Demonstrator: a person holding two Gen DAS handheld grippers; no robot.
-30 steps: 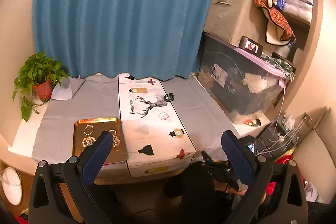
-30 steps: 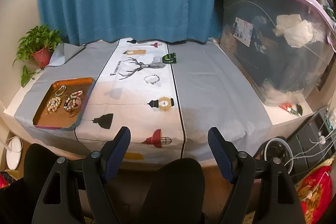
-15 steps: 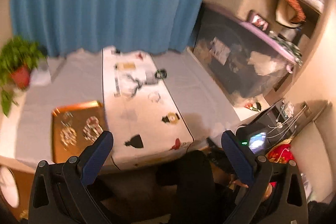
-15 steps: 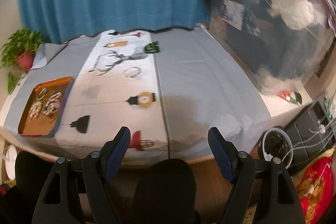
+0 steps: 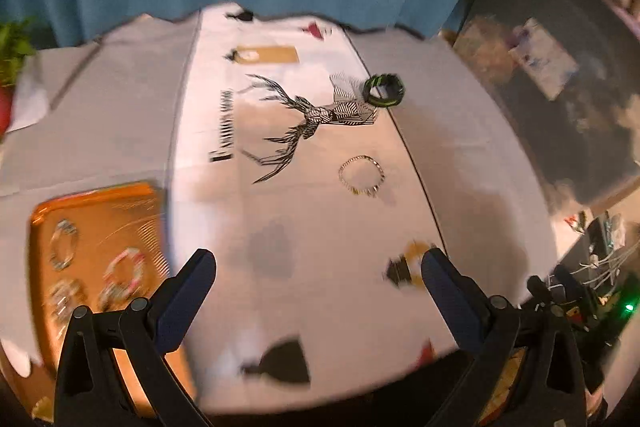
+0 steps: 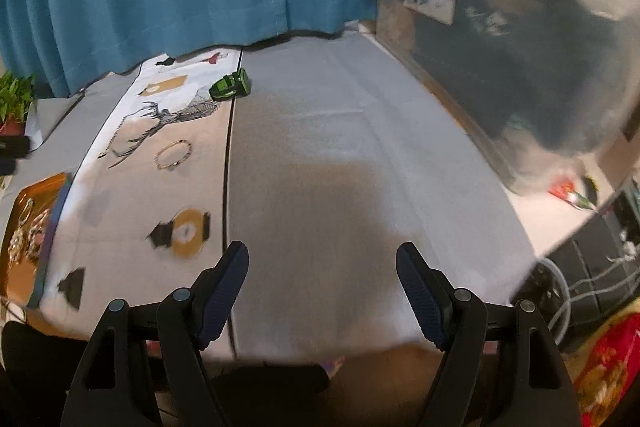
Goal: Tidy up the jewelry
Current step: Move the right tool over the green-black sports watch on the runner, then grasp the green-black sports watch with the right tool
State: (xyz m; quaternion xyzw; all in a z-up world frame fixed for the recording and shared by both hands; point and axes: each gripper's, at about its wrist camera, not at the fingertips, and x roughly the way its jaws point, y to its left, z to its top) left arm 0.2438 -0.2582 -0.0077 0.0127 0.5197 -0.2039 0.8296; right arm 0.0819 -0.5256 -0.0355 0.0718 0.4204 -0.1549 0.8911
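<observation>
L gripper [image 5: 318, 267] over the front of the table, jaws spread wide, nothing between them. R gripper [image 6: 322, 261] same story: wide apart, empty, over bare grey cloth [image 6: 340, 147].

Two loose pieces left out on the white deer-print runner [image 5: 280, 187]. Thin chain bracelet [image 5: 361, 175] lies flat, a near-round loop so no real long axis, up ahead of the L jaws and a bit toward the R finger. Green-black bangle [image 5: 384, 90] sits farther back, near the runner's black edge line.

Orange tray [image 5: 92, 227], w/ a few bracelets already in it, is low left beside the L finger.

My call: L hand is nearer the chain; from the R view it's well off to the left [image 6: 173, 155]. Path looks clear, nothing in the way. Plant [image 5: 14, 47] far left, storage bin [image 6: 520, 47] right, both well clear.
</observation>
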